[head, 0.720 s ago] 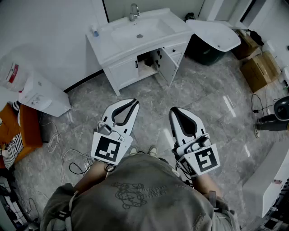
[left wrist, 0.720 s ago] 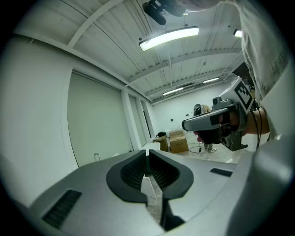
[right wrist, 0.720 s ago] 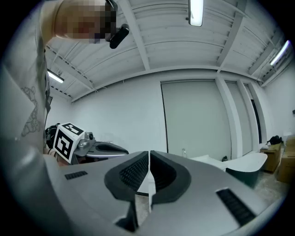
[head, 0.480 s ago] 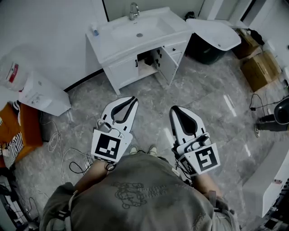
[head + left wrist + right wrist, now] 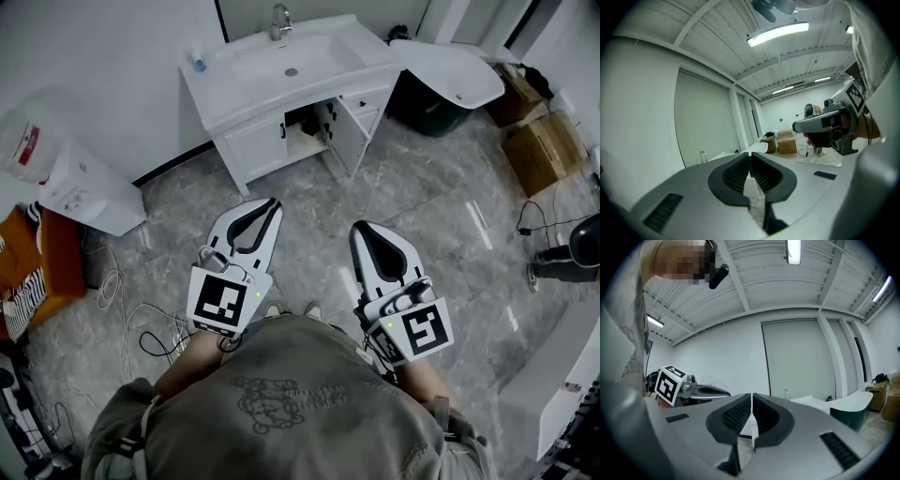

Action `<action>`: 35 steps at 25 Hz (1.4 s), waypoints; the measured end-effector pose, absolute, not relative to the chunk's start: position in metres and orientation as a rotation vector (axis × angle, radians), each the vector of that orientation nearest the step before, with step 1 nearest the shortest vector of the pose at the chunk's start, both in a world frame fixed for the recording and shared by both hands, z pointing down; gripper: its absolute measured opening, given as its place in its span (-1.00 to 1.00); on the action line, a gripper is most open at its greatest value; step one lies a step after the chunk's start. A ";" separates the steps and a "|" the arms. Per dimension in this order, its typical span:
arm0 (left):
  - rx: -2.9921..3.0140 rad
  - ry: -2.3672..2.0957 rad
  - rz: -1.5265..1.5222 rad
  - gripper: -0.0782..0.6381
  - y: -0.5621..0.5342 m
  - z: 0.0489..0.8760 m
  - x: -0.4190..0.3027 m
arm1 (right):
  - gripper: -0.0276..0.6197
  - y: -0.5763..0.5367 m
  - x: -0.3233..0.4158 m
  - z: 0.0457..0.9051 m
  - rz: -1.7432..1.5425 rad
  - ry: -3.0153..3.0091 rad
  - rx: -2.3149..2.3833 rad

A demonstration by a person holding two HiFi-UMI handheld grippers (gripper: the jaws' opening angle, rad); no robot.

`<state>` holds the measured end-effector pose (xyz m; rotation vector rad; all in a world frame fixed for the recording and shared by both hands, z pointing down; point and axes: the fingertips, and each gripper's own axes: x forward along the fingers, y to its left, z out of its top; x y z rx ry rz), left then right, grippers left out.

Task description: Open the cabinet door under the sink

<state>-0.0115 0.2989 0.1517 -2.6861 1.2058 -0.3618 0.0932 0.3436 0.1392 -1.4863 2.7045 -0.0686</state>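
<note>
The white sink cabinet [image 5: 246, 141] stands against the far wall in the head view. Its right door [image 5: 349, 139] hangs open toward me and shows a dark inside; the left door [image 5: 258, 150] is closed. Both grippers are held low in front of my body, well short of the cabinet and pointing at it. My left gripper [image 5: 274, 202] is shut with nothing in it, its pads [image 5: 740, 174] meeting at the tips. My right gripper [image 5: 359, 228] is likewise shut and empty. The faucet [image 5: 702, 156] shows beyond the left jaws, and the faucet [image 5: 786, 393] also shows above the right ones.
A white appliance [image 5: 70, 183] lies by the left wall, with cables [image 5: 122, 309] and an orange thing [image 5: 47, 272] near it. Right of the cabinet are a dark bin [image 5: 427, 108] under a white basin [image 5: 450, 70], cardboard boxes [image 5: 539, 150] and a person's shoes [image 5: 562, 262].
My left gripper has edged a little forward toward the cabinet. The right gripper has hardly moved. Both stay shut.
</note>
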 end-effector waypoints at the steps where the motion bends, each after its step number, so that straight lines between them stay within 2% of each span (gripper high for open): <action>1: -2.685 1.214 -0.362 -0.69 0.298 0.153 -0.010 | -0.82 0.342 0.094 0.140 -0.062 2.710 -1.477; 16: -2.680 1.232 -0.341 -0.69 0.287 0.161 0.031 | -0.82 0.327 0.127 0.150 -0.117 2.736 -1.368; 35: -2.667 1.250 -0.370 -0.69 0.206 0.187 0.027 | -0.82 0.237 0.135 0.171 -0.179 2.707 -1.391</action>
